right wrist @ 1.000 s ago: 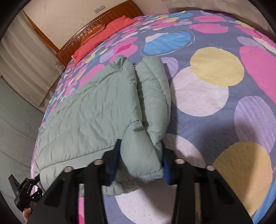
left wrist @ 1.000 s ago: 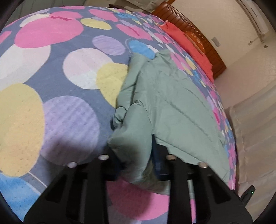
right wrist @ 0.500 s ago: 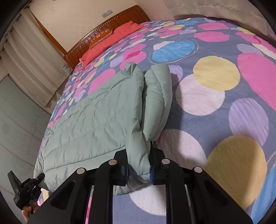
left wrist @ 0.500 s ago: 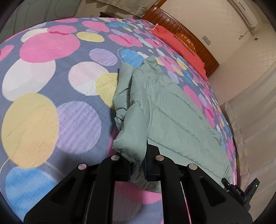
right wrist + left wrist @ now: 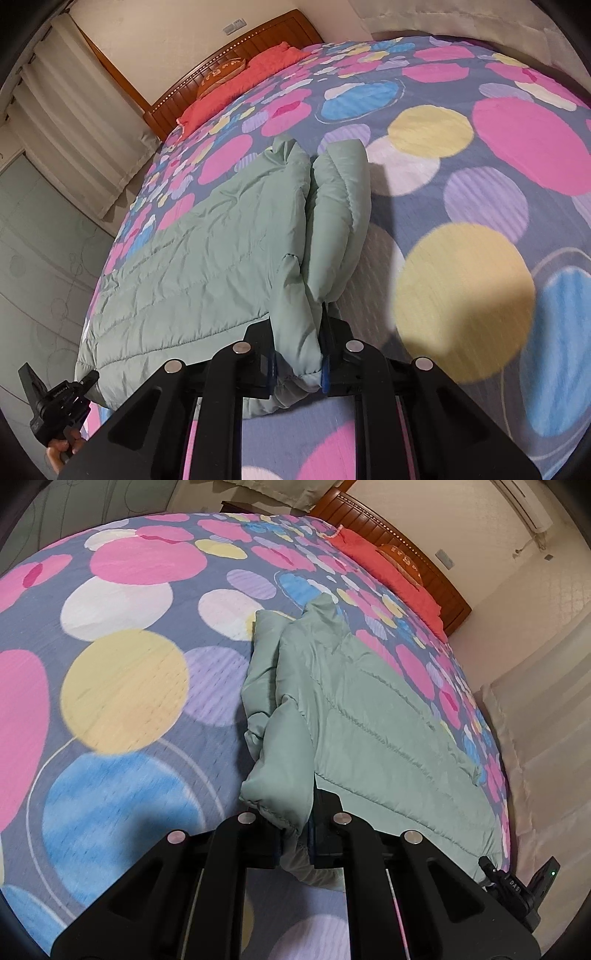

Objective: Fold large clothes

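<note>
left wrist view shows the left hand-held gripper (image 5: 297, 836) clamped on the cuff end of a padded sleeve of the pale green quilted puffer jacket (image 5: 376, 731), the sleeve pinched narrow between its two fingers and raised off the bedding. right wrist view shows the right hand-held gripper (image 5: 297, 363) likewise closed on a padded sleeve end of the same jacket (image 5: 207, 258), the fabric bulging above the fingers. the jacket lies spread on the bed with the grey cover of large coloured dots (image 5: 122, 686), its body flat and running toward the red pillow (image 5: 388, 576) at the brown wooden headboard (image 5: 424, 565), its hem near the bed's side edge. the step in hand looks like the sleeve fold: both ends are gripped and lifted, but neither sleeve yet lies across the body. the next move likely calls for carrying each gripped end inward over the quilted panel, keeping the sleeve taut enough not to bunch (the padding is bulky and springy, so it may bounce back), then lowering it flat before letting go. whether both grippers hold one sleeve or two cannot be told from these views.
</note>
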`<action>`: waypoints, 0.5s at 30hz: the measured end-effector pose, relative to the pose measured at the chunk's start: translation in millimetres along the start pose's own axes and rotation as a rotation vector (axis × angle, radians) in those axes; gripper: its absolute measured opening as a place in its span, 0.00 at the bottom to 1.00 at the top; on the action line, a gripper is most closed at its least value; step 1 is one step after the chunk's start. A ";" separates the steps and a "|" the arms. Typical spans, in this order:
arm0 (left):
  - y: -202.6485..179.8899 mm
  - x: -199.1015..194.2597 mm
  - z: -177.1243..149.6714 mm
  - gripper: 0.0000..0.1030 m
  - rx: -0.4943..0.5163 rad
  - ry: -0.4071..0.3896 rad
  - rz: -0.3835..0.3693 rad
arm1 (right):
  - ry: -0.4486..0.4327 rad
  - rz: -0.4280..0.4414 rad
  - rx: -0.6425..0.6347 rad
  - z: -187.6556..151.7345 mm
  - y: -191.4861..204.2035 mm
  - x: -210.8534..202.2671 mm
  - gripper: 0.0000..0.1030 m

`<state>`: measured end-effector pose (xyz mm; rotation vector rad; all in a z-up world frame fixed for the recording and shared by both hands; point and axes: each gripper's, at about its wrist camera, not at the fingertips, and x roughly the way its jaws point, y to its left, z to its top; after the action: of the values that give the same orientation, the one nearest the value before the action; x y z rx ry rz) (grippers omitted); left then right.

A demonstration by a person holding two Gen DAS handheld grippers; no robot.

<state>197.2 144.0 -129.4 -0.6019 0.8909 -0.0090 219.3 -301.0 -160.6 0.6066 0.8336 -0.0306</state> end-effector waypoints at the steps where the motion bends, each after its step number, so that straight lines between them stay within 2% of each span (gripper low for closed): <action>1: 1.0 -2.0 -3.0 0.09 0.002 0.001 0.002 | 0.002 0.000 0.001 -2.8 -1.0 -2.4 0.16; 15: 12.4 -30.2 -36.9 0.09 0.029 0.004 0.023 | 0.018 0.003 0.002 -33.7 -11.1 -29.5 0.16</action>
<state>147.9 143.9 -131.1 -0.5654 0.9001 -0.0025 173.3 -298.9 -162.7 0.6113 0.8504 -0.0232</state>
